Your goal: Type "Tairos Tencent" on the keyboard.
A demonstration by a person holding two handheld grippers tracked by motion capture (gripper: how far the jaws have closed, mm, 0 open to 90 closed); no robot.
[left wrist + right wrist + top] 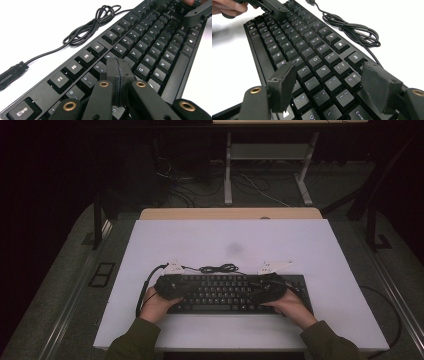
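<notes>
Near the front edge of the desk (pixel 150 240): black keyboard (pixel 225 292) lying flat, its bundled cable (pixel 218 268) just behind. Left gripper (pixel 119 75) low over the left-hand keys, fingers pressed together, holding nothing. Right gripper (pixel 332 85) above the right-hand keys, fingers (pixel 283 85) spread wide, nothing between them. Risks, judged: stray keypresses or a popped keycap if the closed tips dig between keys; keyboard sliding toward the edge under sideways push; cable snagged by a passing finger.
</notes>
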